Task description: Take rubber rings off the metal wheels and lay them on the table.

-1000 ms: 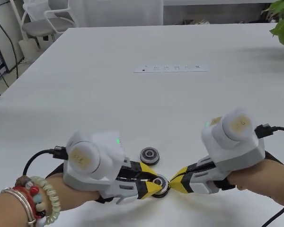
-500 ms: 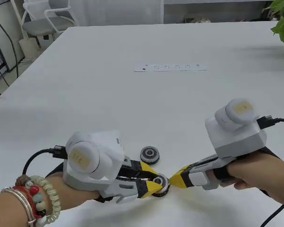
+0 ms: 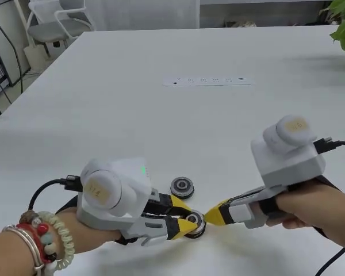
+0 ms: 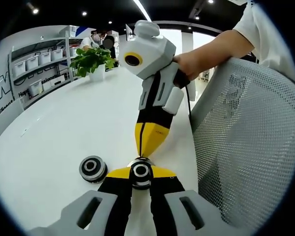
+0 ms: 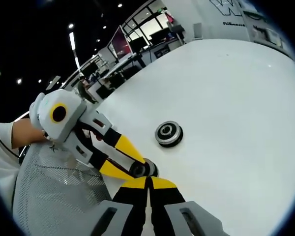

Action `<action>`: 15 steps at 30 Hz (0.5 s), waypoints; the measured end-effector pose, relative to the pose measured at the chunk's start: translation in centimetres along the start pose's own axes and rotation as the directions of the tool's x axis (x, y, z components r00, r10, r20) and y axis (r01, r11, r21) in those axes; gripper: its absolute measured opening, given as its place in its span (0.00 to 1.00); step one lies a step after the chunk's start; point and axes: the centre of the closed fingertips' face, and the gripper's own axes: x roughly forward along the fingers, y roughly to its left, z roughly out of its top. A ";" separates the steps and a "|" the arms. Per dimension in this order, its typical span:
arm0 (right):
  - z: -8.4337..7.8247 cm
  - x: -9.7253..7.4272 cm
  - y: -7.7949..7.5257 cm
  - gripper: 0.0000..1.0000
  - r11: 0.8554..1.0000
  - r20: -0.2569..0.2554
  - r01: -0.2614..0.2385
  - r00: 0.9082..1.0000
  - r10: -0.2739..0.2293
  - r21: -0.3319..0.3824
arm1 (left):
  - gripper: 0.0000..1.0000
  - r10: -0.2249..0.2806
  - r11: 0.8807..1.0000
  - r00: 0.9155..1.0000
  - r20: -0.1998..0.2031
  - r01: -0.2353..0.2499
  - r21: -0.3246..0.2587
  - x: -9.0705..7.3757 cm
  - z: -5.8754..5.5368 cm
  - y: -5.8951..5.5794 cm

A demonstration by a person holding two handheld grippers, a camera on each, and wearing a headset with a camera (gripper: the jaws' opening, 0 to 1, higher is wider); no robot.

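— How far along is it?
— Barely begun, by the look of it. No loose ring lies on the desk [image 3: 161, 126]. The left claw [image 3: 188, 220] is clamped on one wheel [image 4: 140, 173], a jaw on each side, low over the desk. The right claw [image 5: 148, 180] has its jaws pressed together, tips right at that wheel's rim
— Has it caught the ring?
— Too small to tell. The tips touch the rim; whether rubber sits between them is hidden
— And the other wheel?
— The second wheel [image 3: 182, 187] lies flat on the desk just beyond the left claw, apart from both claws, its dark ring in place. So both rings seem left to do: peel this one, lay it down, then the second
— Room to work?
— Plenty ahead. The desk is bare out to the socket strip [image 3: 207, 81], well apart from the claws, and the plant [image 3: 342, 26] sits at the far right corner. A peeled ring could go on the bare desk ahead
— What about edges?
— The near edge is the one to mind. In the left gripper view the held wheel sits close to it, with a mesh chair back [image 4: 246, 147] just past. A ring springing off toward the person could drop off the desk, so pulling away from that edge looks safer
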 end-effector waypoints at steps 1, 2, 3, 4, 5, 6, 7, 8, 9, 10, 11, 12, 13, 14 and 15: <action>0.0 0.0 0.1 0.00 1.000 0.000 -0.001 1.000 0.001 0.005 | 0.08 0.000 1.000 1.000 0.000 0.000 0.001 0.0 0.0 0.0; 0.0 0.0 0.1 0.00 1.000 0.000 -0.001 1.000 0.001 0.006 | 0.08 0.000 1.000 1.000 -0.001 0.000 0.003 0.0 0.0 0.0; 0.0 0.0 0.1 0.00 1.000 -0.001 -0.001 1.000 0.001 0.006 | 0.08 0.001 1.000 1.000 -0.002 -0.001 0.005 0.0 0.0 0.0; 0.0 0.0 0.2 0.00 1.000 -0.002 -0.001 1.000 0.001 0.008 | 0.08 0.001 1.000 1.000 -0.002 -0.001 0.005 0.0 0.0 0.0; 0.0 0.0 0.2 0.00 1.000 -0.001 -0.003 1.000 0.003 0.013 | 0.08 0.001 1.000 1.000 -0.002 -0.001 0.007 0.0 0.0 0.0; 0.1 0.0 0.2 0.00 1.000 -0.001 -0.005 1.000 0.005 0.016 | 0.08 0.000 1.000 1.000 -0.002 0.000 0.009 0.0 0.0 0.0; 0.0 0.0 0.4 0.00 1.000 0.000 -0.006 1.000 0.006 0.017 | 0.08 0.000 1.000 1.000 -0.003 0.000 0.010 0.0 0.0 0.0; 0.0 0.0 0.4 0.00 1.000 0.000 -0.007 1.000 0.007 0.017 | 0.08 0.000 1.000 1.000 -0.003 0.000 0.010 0.0 0.0 0.0; 0.0 0.0 0.4 0.00 1.000 0.000 -0.008 1.000 0.008 0.016 | 0.08 0.000 1.000 1.000 -0.003 0.001 0.012 0.0 0.0 0.0; 0.1 0.0 0.5 0.00 1.000 -0.001 -0.008 1.000 0.008 0.015 | 0.08 0.000 1.000 1.000 -0.003 0.000 0.011 0.0 0.0 0.0; 0.1 0.0 0.5 0.00 1.000 -0.002 -0.006 1.000 0.006 0.013 | 0.08 0.000 1.000 1.000 -0.003 0.000 0.009 0.0 0.0 0.0; 0.1 0.1 0.5 0.00 1.000 -0.003 -0.005 1.000 0.005 0.010 | 0.08 0.000 1.000 1.000 -0.003 0.000 0.005 0.0 0.0 0.0; 0.1 0.0 0.6 0.00 1.000 -0.004 -0.007 1.000 0.007 0.012 | 0.08 -0.001 1.000 1.000 -0.003 0.001 0.005 0.0 0.0 0.0; 0.1 0.0 0.7 0.00 1.000 -0.003 -0.008 1.000 0.008 0.013 | 0.08 -0.001 1.000 1.000 -0.002 0.001 0.006 0.0 0.0 0.0; 0.1 0.0 0.8 0.00 1.000 -0.003 -0.009 1.000 0.009 0.012 | 0.08 -0.001 1.000 1.000 -0.002 0.001 0.007 0.0 0.0 0.0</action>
